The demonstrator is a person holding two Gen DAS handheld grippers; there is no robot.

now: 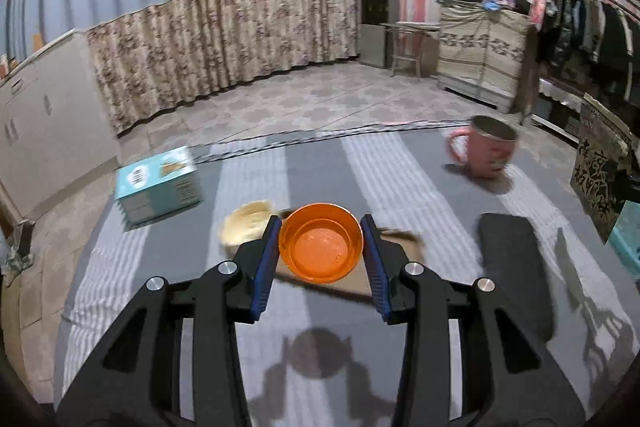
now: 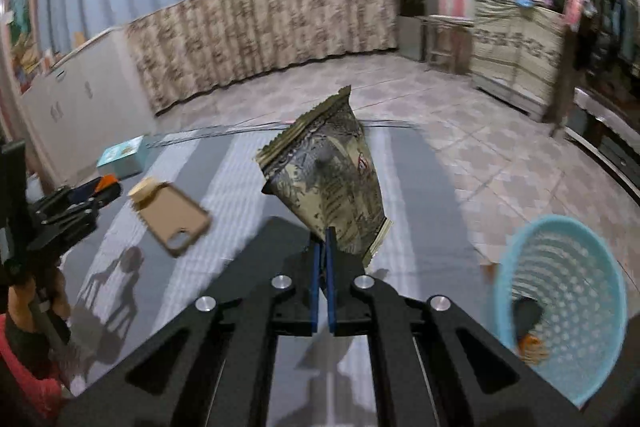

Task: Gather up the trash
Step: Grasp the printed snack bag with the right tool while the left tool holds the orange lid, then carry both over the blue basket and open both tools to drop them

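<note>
In the left wrist view my left gripper (image 1: pixel 320 219) is shut on a small orange plastic cup (image 1: pixel 320 247), one blue pad on each side of it, held above the striped grey tablecloth (image 1: pixel 384 163). That gripper and a sliver of the orange cup (image 2: pixel 107 181) also show at the left edge of the right wrist view. My right gripper (image 2: pixel 325 233) is shut on the lower corner of a crinkled olive-and-black snack bag (image 2: pixel 328 179), which stands up in the air above the table. A pale crumpled paper wad (image 1: pixel 246 223) lies just left of the cup.
A light blue mesh basket (image 2: pixel 560 307) with some scraps inside stands at the right, beside the table. On the cloth are a tan phone case (image 2: pixel 176 223), a teal box (image 1: pixel 158 183), a pink mug (image 1: pixel 486 151) and a dark flat pad (image 1: pixel 516 267).
</note>
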